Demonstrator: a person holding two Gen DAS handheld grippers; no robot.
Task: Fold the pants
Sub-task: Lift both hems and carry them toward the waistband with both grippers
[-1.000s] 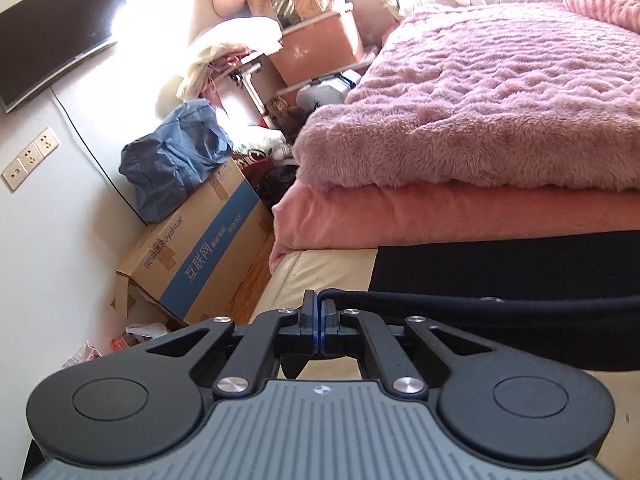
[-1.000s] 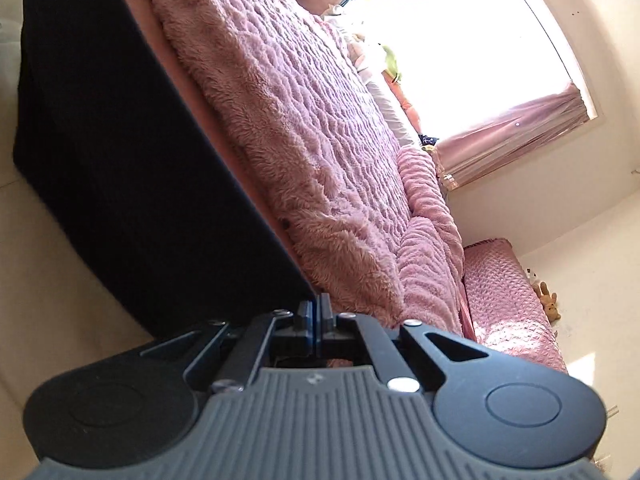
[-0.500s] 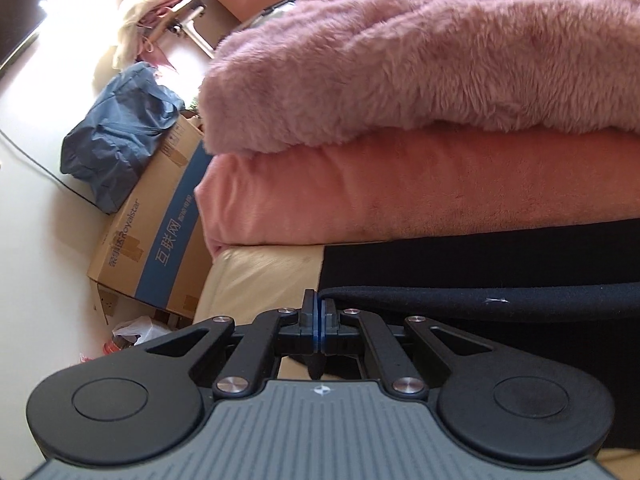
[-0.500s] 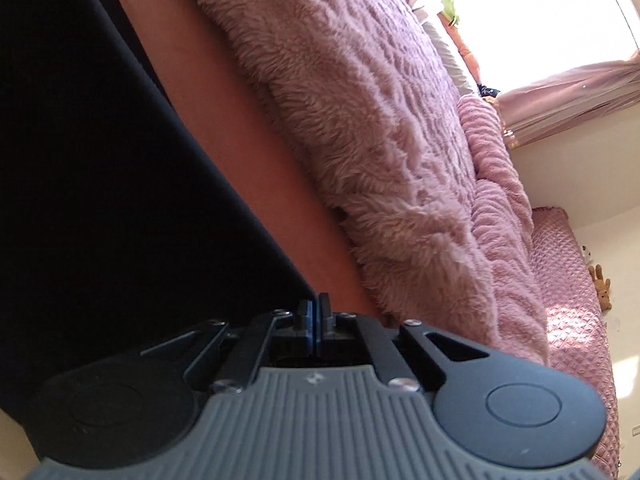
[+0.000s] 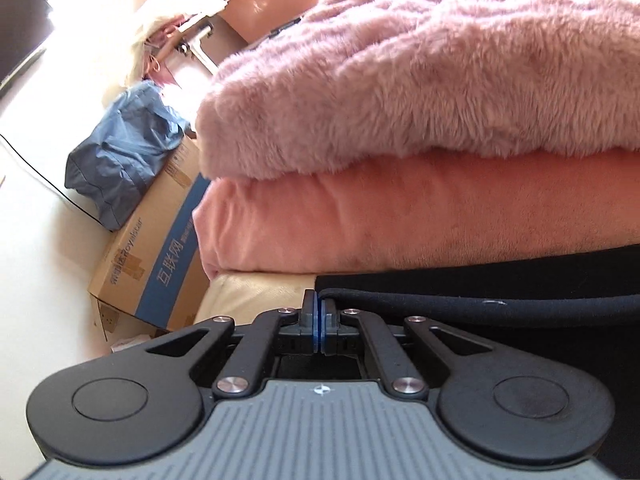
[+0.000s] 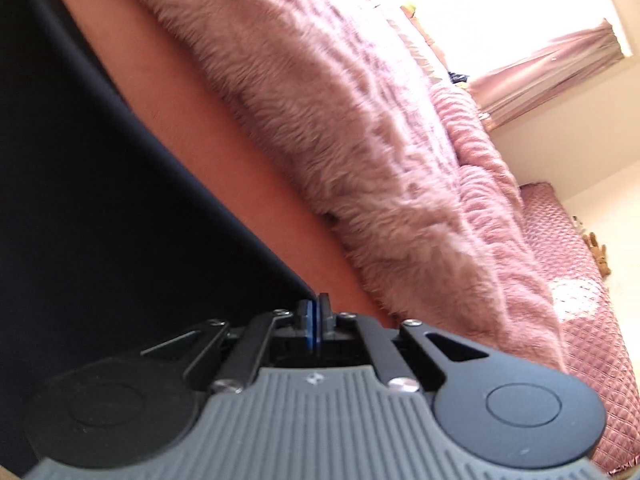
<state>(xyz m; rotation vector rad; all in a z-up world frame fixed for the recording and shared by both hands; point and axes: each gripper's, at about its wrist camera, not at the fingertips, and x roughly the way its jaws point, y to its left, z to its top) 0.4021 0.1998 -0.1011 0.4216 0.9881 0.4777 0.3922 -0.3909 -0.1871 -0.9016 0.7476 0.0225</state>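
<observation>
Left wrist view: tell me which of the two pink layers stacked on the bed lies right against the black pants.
The smooth salmon-pink blanket, the lower layer. Its bottom edge meets the black pants; the fluffy mauve blanket lies on top of it, clear of the pants.

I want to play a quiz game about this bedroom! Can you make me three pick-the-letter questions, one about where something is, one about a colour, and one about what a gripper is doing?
1. Where is the fluffy pink blanket?
A. on top of the smooth salmon blanket
B. inside the cardboard box
C. under the pants

2. What colour are the pants?
A. white
B. black
C. green

3. What is the left gripper doing?
A. standing wide open
B. holding a cup
C. pinching the edge of the pants

Answers:
1 A, the fluffy layer lies over the salmon one.
2 B, the cloth is black in both views.
3 C, its jaws are closed with the pants' edge running out from between them.
</observation>
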